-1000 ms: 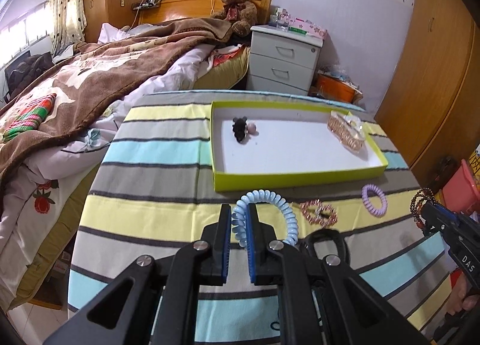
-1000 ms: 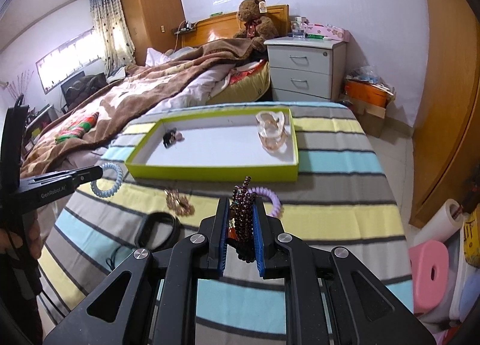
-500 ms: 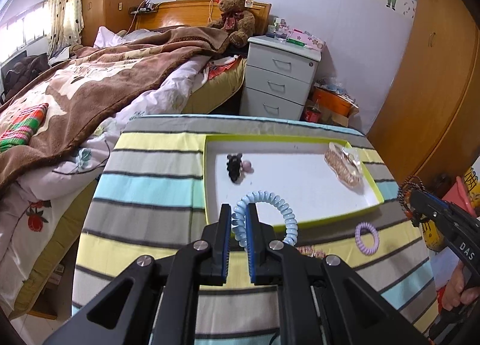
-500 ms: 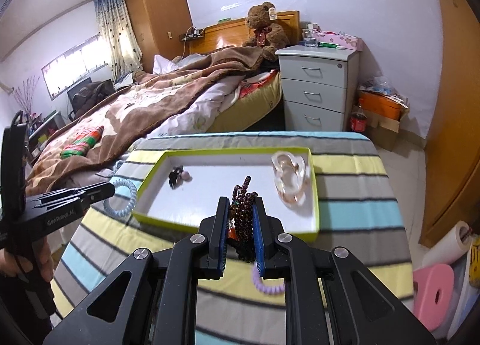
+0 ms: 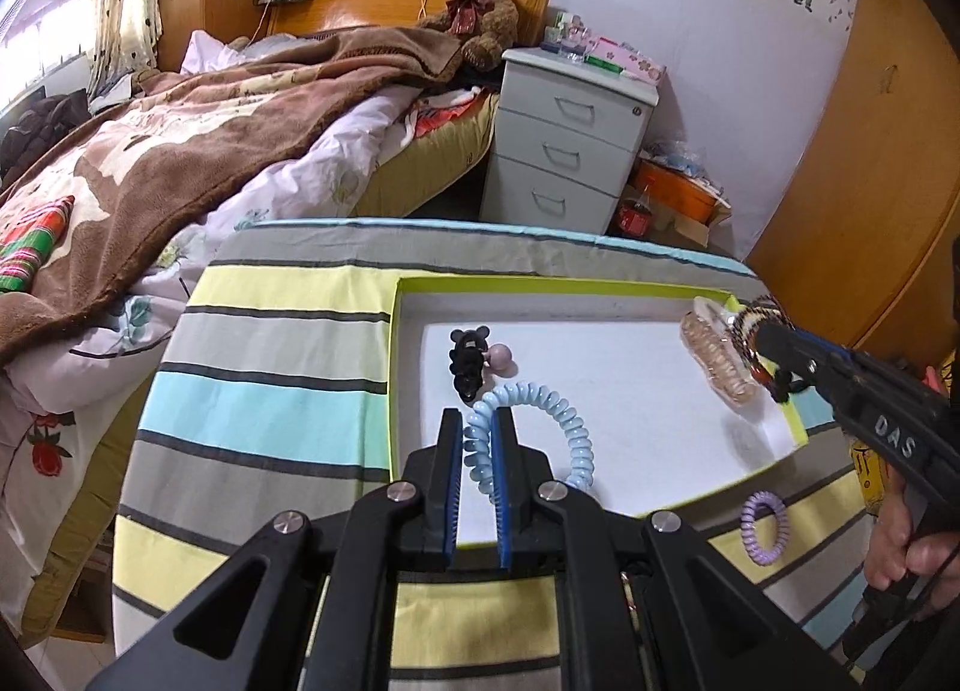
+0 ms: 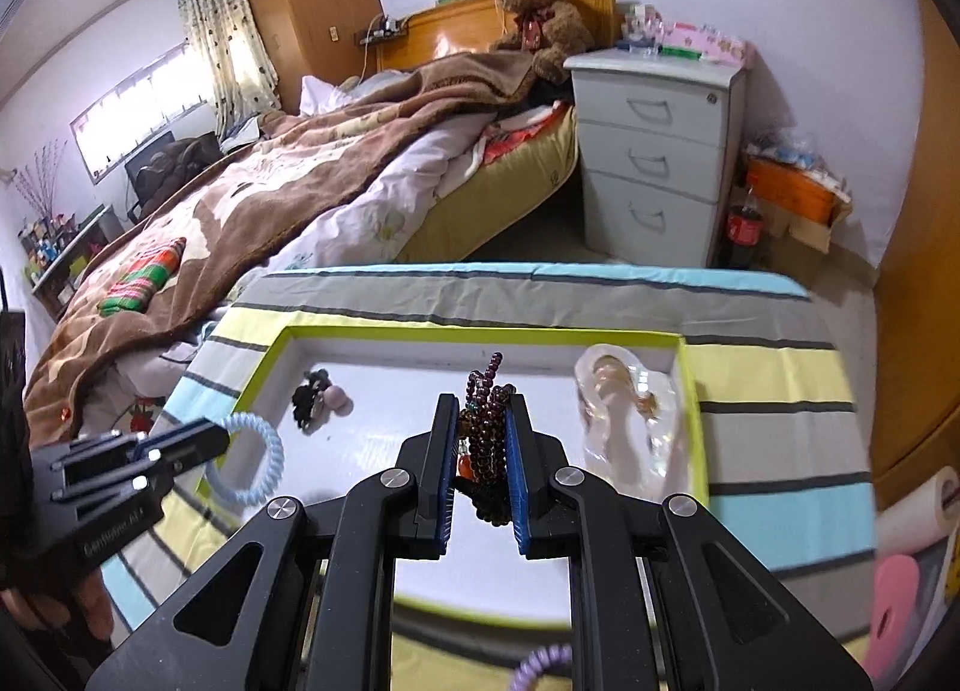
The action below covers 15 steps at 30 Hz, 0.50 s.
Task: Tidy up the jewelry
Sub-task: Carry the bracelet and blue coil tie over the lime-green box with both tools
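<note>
My left gripper is shut on a light blue spiral hair tie and holds it over the near left part of the green-rimmed white tray. My right gripper is shut on a dark red bead bracelet, above the tray's middle. In the tray lie a black hair clip with a pink bead and a clear amber hair claw. A purple spiral hair tie lies on the striped cloth outside the tray.
The striped table stands beside a bed with a brown blanket. A grey nightstand and a teddy bear are behind. A wooden wardrobe is on the right.
Both grippers have risen and moved forward over the tray, each still holding its item. The right gripper's bracelet now hangs above the tray near the hair claw.
</note>
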Each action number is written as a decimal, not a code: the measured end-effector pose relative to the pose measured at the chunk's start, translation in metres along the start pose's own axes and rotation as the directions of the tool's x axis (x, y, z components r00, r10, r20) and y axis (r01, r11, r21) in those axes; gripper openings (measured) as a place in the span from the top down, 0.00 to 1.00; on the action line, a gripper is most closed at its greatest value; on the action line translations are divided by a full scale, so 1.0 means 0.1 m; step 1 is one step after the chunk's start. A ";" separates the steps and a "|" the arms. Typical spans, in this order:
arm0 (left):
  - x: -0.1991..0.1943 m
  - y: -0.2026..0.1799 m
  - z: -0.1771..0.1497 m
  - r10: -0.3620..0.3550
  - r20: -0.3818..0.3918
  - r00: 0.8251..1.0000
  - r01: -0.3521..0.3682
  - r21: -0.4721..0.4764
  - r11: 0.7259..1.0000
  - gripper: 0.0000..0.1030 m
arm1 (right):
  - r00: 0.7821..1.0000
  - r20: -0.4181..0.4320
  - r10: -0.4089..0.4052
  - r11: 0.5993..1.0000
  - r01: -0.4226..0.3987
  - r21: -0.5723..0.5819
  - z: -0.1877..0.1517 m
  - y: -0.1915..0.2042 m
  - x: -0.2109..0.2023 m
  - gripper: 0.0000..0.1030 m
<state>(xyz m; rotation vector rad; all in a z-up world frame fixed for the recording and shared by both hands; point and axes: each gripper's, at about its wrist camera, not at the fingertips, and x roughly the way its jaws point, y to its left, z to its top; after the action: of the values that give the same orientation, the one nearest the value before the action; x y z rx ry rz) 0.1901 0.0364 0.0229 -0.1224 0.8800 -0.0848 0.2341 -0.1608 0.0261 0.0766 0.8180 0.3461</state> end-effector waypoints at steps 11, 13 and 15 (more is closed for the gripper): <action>0.37 0.04 0.01 0.013 -0.057 0.998 -0.013 -0.009 1.000 0.90 | 0.996 -0.080 -0.030 1.000 0.030 -0.003 0.09 -0.06 0.55 0.85; 0.42 0.05 0.01 0.016 -0.067 0.998 -0.016 -0.010 1.000 0.90 | 0.996 -0.083 -0.039 0.999 0.038 -0.009 0.09 -0.06 0.58 0.85; 0.46 0.08 0.00 0.017 -0.075 0.997 -0.018 -0.016 1.000 0.90 | 0.995 -0.083 -0.050 0.999 0.049 -0.019 0.09 -0.06 0.60 0.85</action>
<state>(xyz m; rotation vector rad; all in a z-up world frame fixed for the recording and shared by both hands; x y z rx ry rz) 0.2195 0.0384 -0.0128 -0.1280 0.9563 -0.0662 0.2806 -0.1461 -0.0111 0.0262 0.8978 0.3110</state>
